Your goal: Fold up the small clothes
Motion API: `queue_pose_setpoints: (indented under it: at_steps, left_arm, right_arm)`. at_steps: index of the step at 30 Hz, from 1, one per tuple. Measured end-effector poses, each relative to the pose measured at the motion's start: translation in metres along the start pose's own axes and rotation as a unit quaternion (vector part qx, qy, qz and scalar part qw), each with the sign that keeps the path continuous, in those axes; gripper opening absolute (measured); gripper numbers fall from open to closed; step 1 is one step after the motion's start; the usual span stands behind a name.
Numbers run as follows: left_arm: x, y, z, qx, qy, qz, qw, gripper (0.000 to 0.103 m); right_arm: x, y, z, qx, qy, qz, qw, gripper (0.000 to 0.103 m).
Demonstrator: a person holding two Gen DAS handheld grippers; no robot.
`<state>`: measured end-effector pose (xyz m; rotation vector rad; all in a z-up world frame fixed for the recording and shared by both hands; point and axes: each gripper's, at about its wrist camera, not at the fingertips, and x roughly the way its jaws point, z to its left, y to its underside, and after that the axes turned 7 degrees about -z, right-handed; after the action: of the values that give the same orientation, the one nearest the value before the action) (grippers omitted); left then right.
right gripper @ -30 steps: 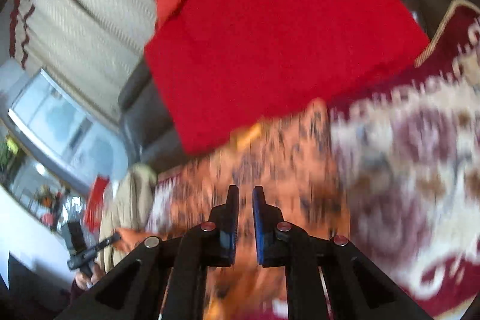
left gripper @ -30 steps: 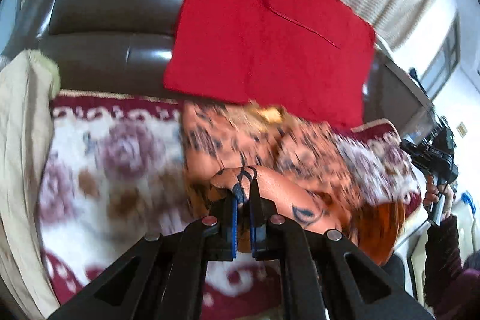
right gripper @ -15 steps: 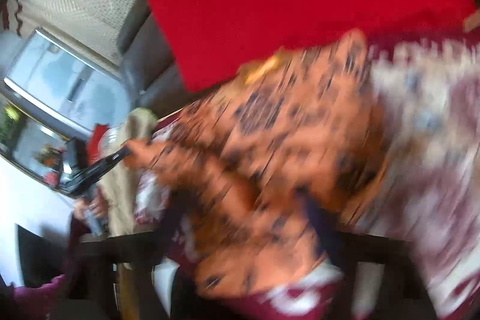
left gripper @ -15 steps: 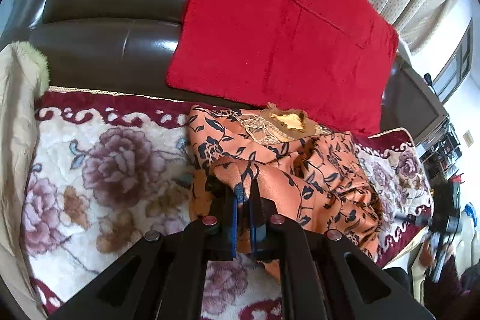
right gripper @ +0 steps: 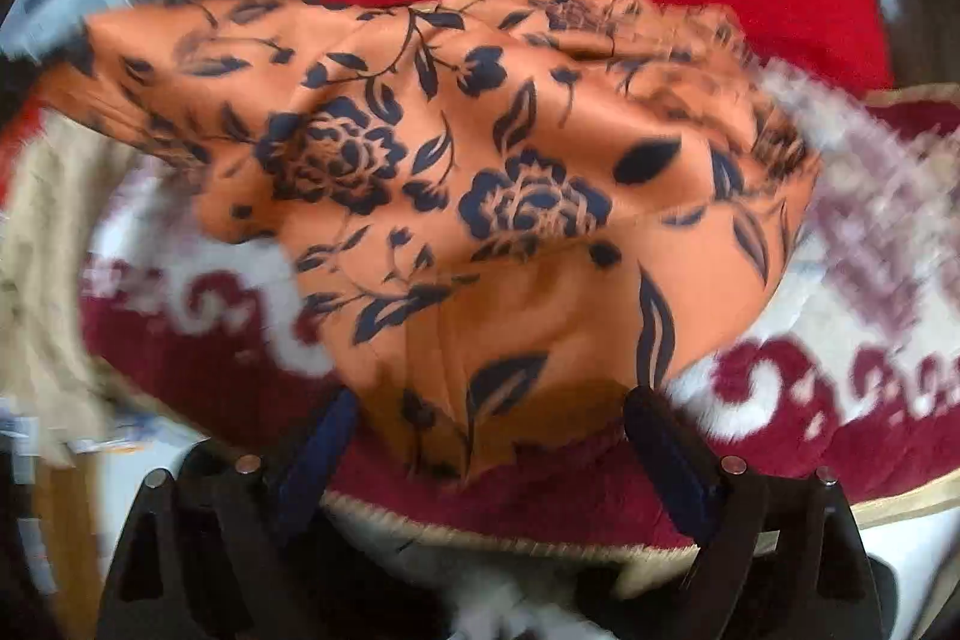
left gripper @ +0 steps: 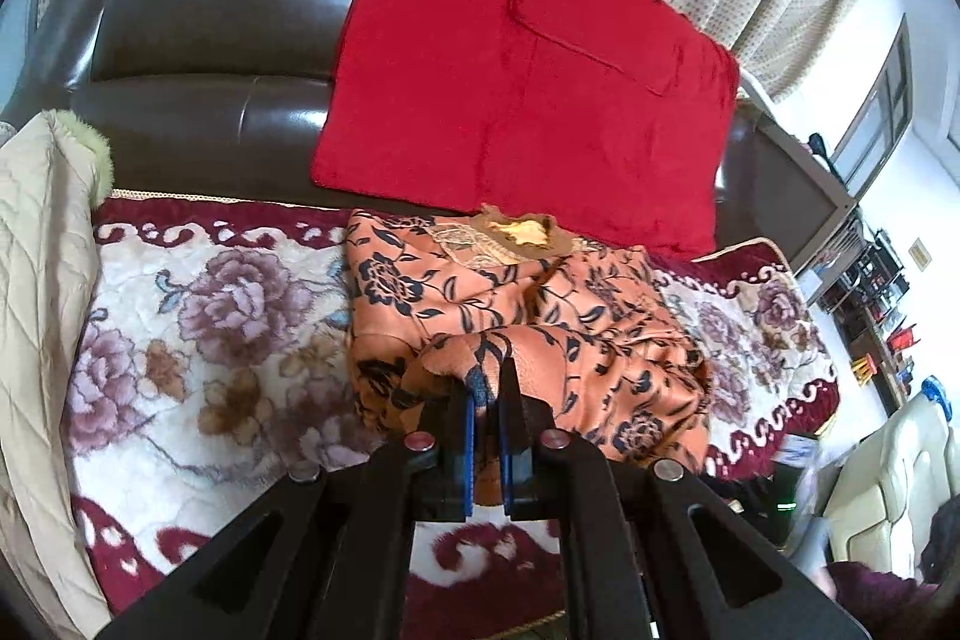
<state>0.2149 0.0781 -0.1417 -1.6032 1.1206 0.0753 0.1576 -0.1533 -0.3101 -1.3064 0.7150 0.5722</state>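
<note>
With the left gripper (left gripper: 486, 394) pinching a fold of the orange, dark-flowered satin garment (left gripper: 528, 322) and the right gripper (right gripper: 489, 436) spread around its hem, closing squarely there seemed wisest.

Left wrist view: mounted behind the left tool (left gripper: 487, 388), angled down over the blanket (left gripper: 198, 340) toward the sofa back (left gripper: 198, 58). Right wrist view: behind the right tool (right gripper: 489, 436), steeper, very close to the orange garment (right gripper: 480, 172). Shared by both: orange garment (left gripper: 540, 316), red cushion (left gripper: 522, 100), blanket.
</note>
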Motion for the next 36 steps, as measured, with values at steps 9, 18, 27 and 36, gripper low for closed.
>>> queue_pose_setpoints:
  at_steps: [9,18,27,36]
  left_arm:
    - [-0.021,0.018,0.002,-0.018,0.013,-0.004,0.9997,0.006]
    - [-0.013,0.0,0.011,-0.036,0.013,-0.008,0.9992,0.006]
    - [0.018,-0.03,0.025,-0.059,0.002,0.004,0.9983,0.006]
    - [0.031,-0.037,0.021,-0.055,-0.001,0.008,0.9984,0.006]
  right_arm:
    - [-0.009,-0.011,-0.082,0.132,-0.089,0.029,0.987,0.007]
    - [-0.044,-0.053,-0.177,0.271,-0.174,-0.026,0.946,0.006]
    - [-0.033,-0.08,-0.239,0.337,-0.167,-0.065,0.924,0.005]
    - [-0.036,-0.123,-0.183,0.189,-0.212,-0.044,0.958,0.01]
